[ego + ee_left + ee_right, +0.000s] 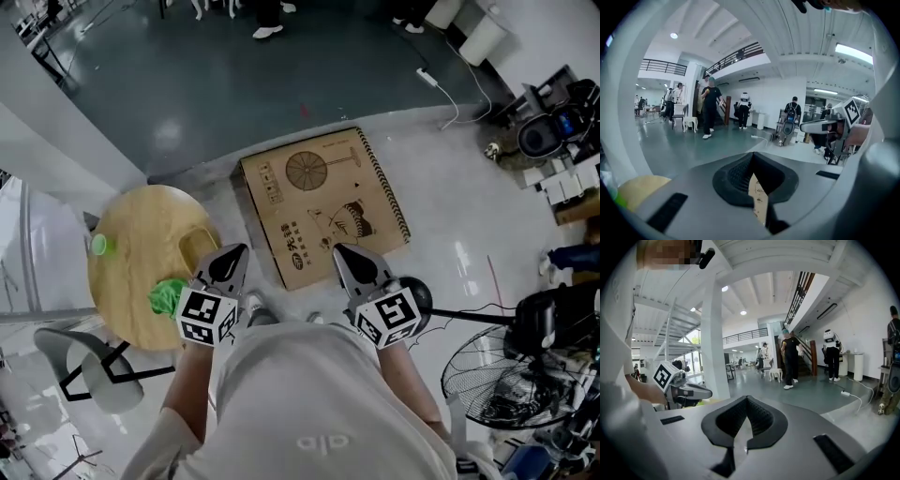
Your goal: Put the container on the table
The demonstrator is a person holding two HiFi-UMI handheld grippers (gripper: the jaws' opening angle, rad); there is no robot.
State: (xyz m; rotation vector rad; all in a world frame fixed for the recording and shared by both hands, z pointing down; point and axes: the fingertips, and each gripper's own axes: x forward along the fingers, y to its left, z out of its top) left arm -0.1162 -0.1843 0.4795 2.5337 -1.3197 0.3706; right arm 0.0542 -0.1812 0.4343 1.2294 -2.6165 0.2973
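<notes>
A round wooden table (pixel 131 234) stands to my left. On it lie an oblong wooden dish (pixel 197 246), a crumpled green thing (pixel 169 295) and a small green cup (pixel 98 246). My left gripper (pixel 239 251) hovers over the table's right edge, beside the dish, shut and holding nothing. In the left gripper view its jaws (pixel 753 154) meet at the tips. My right gripper (pixel 339 251) is held level with it above the floor, also shut and holding nothing; its tips (pixel 747 398) touch in the right gripper view.
A flat cardboard box (pixel 323 206) lies on the floor ahead of both grippers. A grey chair (pixel 94 370) stands below the table, and a floor fan (pixel 506 375) is at the right. People stand further off in the hall (pixel 790 359).
</notes>
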